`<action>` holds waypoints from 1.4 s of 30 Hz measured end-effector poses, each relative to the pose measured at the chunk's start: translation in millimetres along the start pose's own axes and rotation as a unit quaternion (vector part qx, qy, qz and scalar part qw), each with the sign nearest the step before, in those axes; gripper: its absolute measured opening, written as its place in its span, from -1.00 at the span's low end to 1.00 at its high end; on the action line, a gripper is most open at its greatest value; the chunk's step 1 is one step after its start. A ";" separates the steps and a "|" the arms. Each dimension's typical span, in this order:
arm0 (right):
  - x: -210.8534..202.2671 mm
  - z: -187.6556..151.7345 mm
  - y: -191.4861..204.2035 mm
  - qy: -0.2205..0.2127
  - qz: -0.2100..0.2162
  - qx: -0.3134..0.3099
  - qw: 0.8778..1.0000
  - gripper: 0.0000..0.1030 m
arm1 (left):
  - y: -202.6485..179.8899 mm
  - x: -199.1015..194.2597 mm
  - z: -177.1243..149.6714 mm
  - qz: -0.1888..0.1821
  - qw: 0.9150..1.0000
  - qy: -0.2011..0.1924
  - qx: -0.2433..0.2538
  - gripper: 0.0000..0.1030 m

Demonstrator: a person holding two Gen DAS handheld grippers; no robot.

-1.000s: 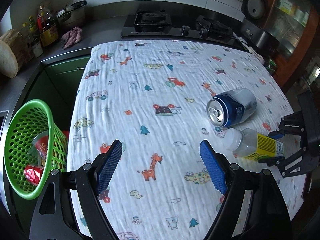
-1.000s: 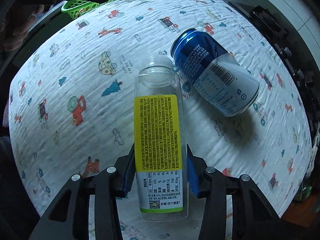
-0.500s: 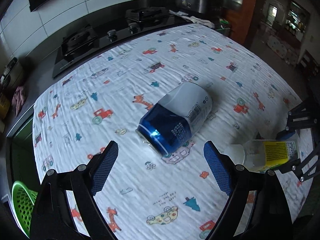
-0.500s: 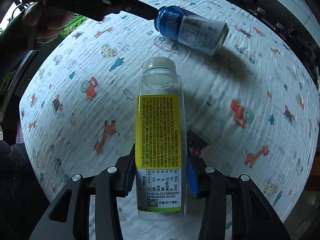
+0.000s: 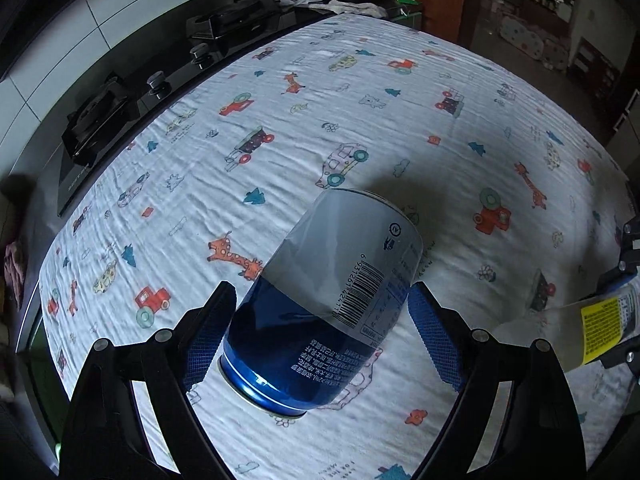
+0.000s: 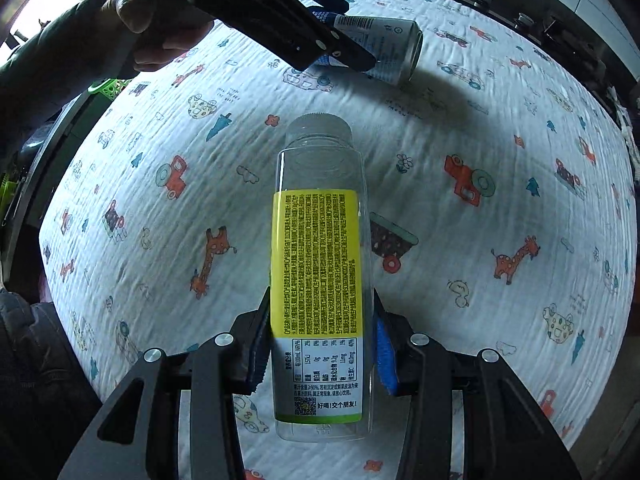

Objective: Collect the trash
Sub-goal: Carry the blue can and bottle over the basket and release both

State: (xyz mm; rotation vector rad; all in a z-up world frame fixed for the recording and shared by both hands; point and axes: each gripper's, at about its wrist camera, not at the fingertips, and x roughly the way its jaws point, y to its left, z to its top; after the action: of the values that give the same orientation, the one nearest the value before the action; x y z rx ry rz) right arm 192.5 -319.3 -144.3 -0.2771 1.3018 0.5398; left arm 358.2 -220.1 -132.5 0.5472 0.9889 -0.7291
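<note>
A blue and silver drink can (image 5: 332, 300) lies on its side on the cartoon-print cloth. My left gripper (image 5: 322, 344) is open and points down over it, with a blue pad on each side of the can and neither clearly pressing. From the right wrist view the same can (image 6: 384, 52) sits at the far side under the left gripper (image 6: 354, 34). My right gripper (image 6: 320, 352) is shut on a clear plastic bottle (image 6: 320, 264) with a yellow label, cap pointing away. The bottle (image 5: 592, 324) also shows at the right edge of the left wrist view.
The printed cloth (image 5: 360, 120) covers the whole table. A black gas hob (image 5: 160, 84) runs along its far edge, with a crumpled rag (image 5: 344, 6) beyond. A sliver of green basket (image 6: 108, 86) shows off the table's left side, below the person's hand (image 6: 160, 28).
My left gripper swung from the basket side across to the can, rolled and came down, so the can now lies between its fingers. The right gripper turned a little, still holding the bottle.
</note>
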 end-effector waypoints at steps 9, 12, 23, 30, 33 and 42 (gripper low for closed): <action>-0.4 -1.2 -0.7 -0.005 -0.003 0.016 1.000 -0.18 | -13.3 8.7 7.3 0.006 1.000 -0.003 0.025 0.64; 0.2 -0.6 -0.4 -0.006 -0.005 0.018 1.000 -0.18 | -16.0 8.5 7.1 0.008 1.000 -0.007 0.030 0.62; 3.2 3.0 2.1 -0.018 -0.014 0.046 0.999 -0.18 | -5.9 -1.1 -2.8 0.005 1.000 -0.011 -0.019 0.56; -3.3 7.3 10.6 -0.036 -0.001 0.060 0.998 -0.18 | 18.6 -40.9 -29.7 0.000 0.995 -0.039 -0.091 0.54; -7.6 14.4 19.9 -0.048 0.007 0.057 0.997 -0.18 | 35.7 -68.4 -48.7 0.012 0.991 -0.058 -0.124 0.53; -20.4 64.0 66.6 -0.089 0.035 0.030 0.995 -0.18 | 112.4 -162.3 -137.4 0.103 0.963 -0.099 -0.229 0.52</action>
State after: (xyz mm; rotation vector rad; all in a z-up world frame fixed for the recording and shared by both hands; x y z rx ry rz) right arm 207.7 -236.3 -101.4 -0.1303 1.1552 0.5716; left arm 311.5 -2.7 -40.7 0.1633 0.8612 -0.3419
